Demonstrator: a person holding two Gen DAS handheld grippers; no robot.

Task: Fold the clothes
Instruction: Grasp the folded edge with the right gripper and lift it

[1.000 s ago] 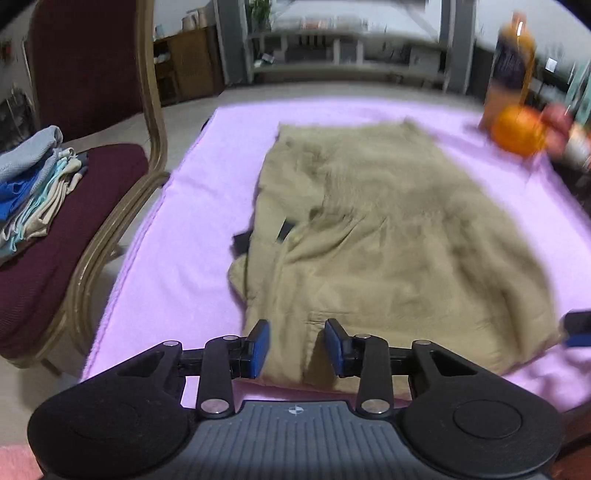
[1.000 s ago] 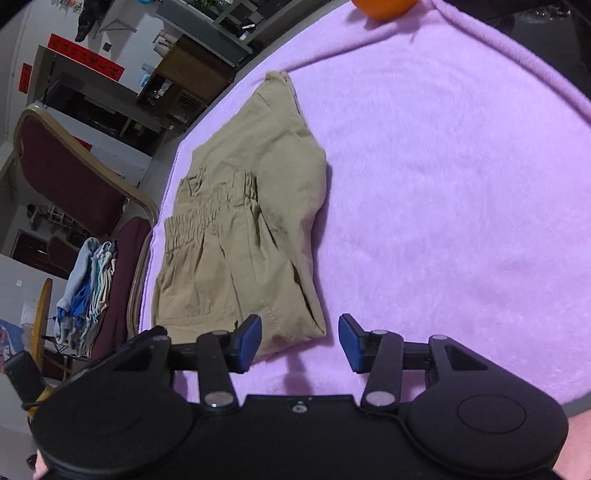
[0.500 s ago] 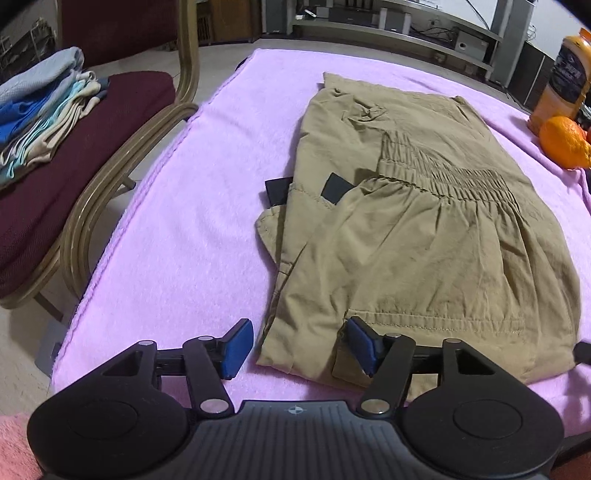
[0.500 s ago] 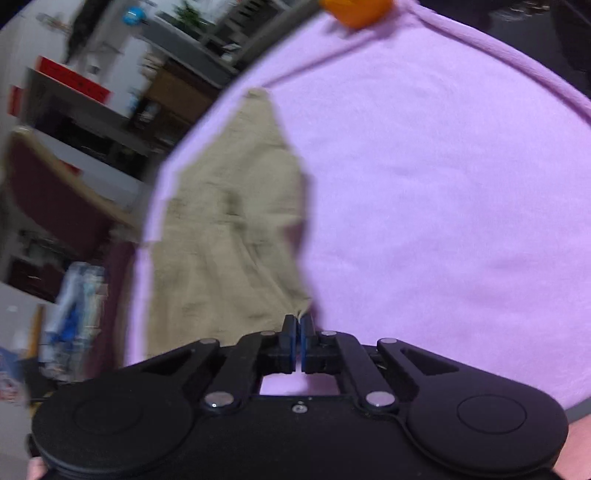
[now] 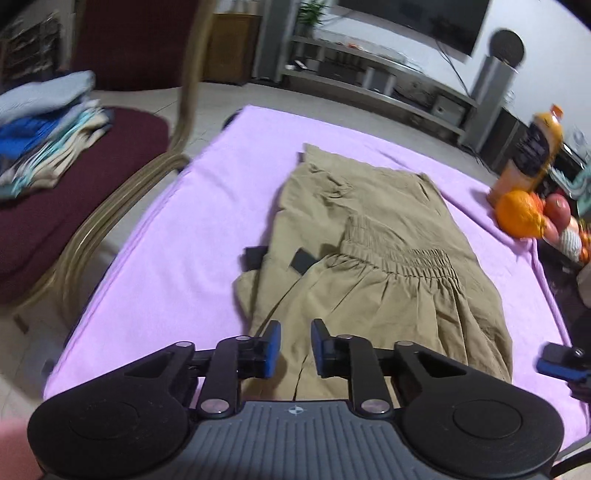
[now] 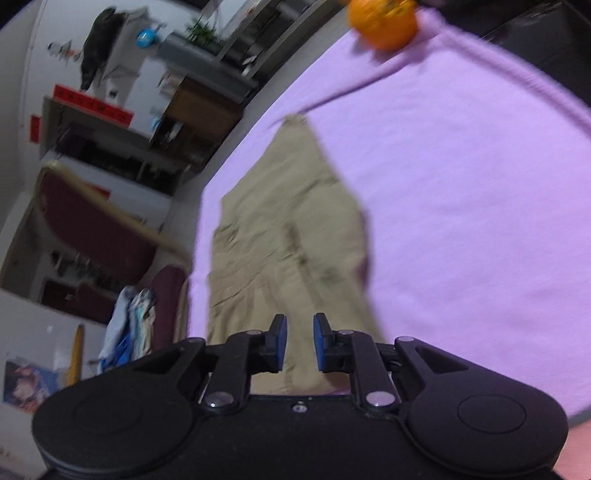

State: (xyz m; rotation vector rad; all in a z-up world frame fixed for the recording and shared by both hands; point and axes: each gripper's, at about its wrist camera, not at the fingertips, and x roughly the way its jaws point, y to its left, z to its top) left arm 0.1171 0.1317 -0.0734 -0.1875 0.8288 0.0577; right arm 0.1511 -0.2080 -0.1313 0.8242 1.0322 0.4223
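While both grippers hovered at the near hem of the khaki trousers, the step looked like a further fold. The left gripper and right gripper each stood partly open, with 2 pads apart and nothing held. The next move would need a firm pinch on the hem. The trousers lay already doubled on the purple cloth, their elastic waistband on top.

Left wrist view sits low at the near edge of the purple blanket, facing across it toward the far shelving, close over the khaki trousers. Right wrist view hovers near the same edge, rolled sideways, blurred. Both share the trousers, the orange at the far right corner, and the chair.
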